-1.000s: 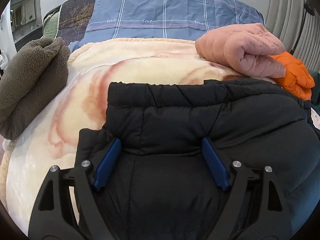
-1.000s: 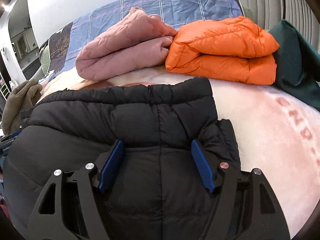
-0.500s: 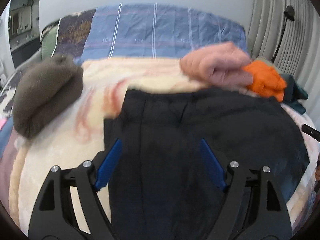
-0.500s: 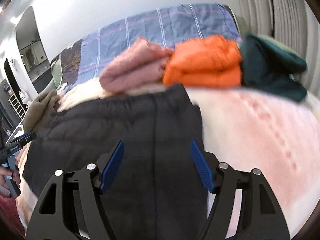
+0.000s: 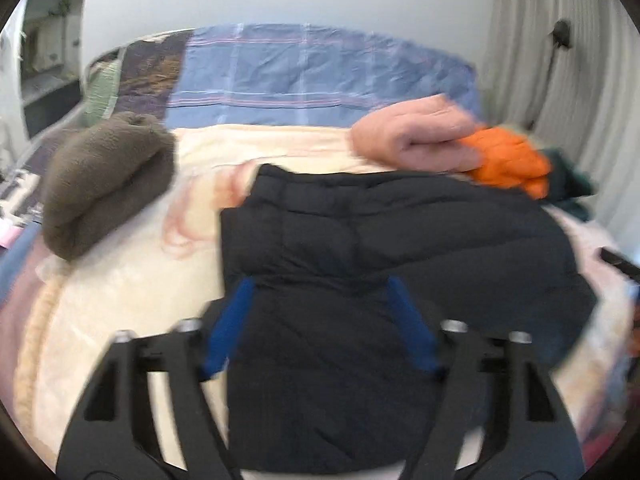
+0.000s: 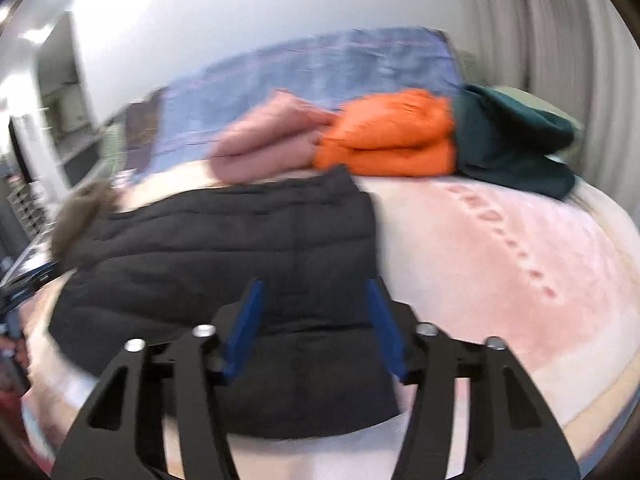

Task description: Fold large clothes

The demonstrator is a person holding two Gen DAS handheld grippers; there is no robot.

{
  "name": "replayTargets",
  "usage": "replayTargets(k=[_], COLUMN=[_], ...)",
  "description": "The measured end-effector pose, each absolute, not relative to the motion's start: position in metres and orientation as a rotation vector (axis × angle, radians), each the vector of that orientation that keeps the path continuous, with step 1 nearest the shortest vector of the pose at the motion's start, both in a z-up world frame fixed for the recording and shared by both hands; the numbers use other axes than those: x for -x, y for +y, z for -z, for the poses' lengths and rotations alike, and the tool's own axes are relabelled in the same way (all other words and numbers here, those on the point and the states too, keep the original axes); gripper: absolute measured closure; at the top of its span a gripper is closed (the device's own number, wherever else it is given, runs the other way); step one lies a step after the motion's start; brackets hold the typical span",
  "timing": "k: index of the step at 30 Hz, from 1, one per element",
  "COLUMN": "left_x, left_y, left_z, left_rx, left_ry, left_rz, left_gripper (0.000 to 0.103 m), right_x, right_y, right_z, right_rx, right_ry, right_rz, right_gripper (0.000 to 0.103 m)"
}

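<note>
We see the folded black puffer jacket [image 5: 360,280] lying on the cream blanket [image 5: 132,300] at lower centre of both views; its springy padding could puff the fold open, or closing jaws could snag and drag it. Both the left gripper [image 5: 320,320] and right gripper [image 6: 314,324] angle downward above it, jaws spread but closing, pinching nothing.

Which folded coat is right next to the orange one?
The pink coat. It touches the orange coat on one side; the brown fleece lies apart.

wrist views, angled down, sharing black jacket [image 5: 360,240]
</note>
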State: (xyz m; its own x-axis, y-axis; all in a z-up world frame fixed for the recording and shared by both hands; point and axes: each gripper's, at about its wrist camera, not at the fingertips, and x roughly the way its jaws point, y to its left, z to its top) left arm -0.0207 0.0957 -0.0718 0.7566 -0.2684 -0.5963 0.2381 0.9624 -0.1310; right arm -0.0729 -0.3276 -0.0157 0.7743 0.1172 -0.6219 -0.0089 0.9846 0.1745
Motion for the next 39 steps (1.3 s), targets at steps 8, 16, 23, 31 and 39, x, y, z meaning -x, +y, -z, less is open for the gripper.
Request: replayTargets(k=[8,16,23,31,39], left_x=[0.023,0.009,-0.070,-0.149,-0.152], left_y=[0.104,0.064,0.010,-0.034,-0.033], left_z=[0.132,0.071,0.056,0.112,0.135], left_rx=[0.054,-0.013,0.041,-0.055,-0.055], left_ry=[0.827,0.707,0.685,0.843,0.844], left_rz=[0.217,0.292,0.327,0.275,0.267], left_gripper=[0.055,0.044,0.044,0.027,0.028], right_x=[0.059,0.031,-0.070,-0.171,-0.172], right_y=[-0.319,-0.302,-0.261,-0.237,-0.227], right_z=[0.074,0.011,0.009,0.077,0.095], right_rx=[-0.145,-0.254,-0.210,-0.180,-0.138], right_ry=[0.906,0.750,0.697,0.910,0.893], right_rz=[0.019,-0.160,-0.192,-0.183,-0.156], right_gripper=[0.060,0.059,0.059,0.040,0.040])
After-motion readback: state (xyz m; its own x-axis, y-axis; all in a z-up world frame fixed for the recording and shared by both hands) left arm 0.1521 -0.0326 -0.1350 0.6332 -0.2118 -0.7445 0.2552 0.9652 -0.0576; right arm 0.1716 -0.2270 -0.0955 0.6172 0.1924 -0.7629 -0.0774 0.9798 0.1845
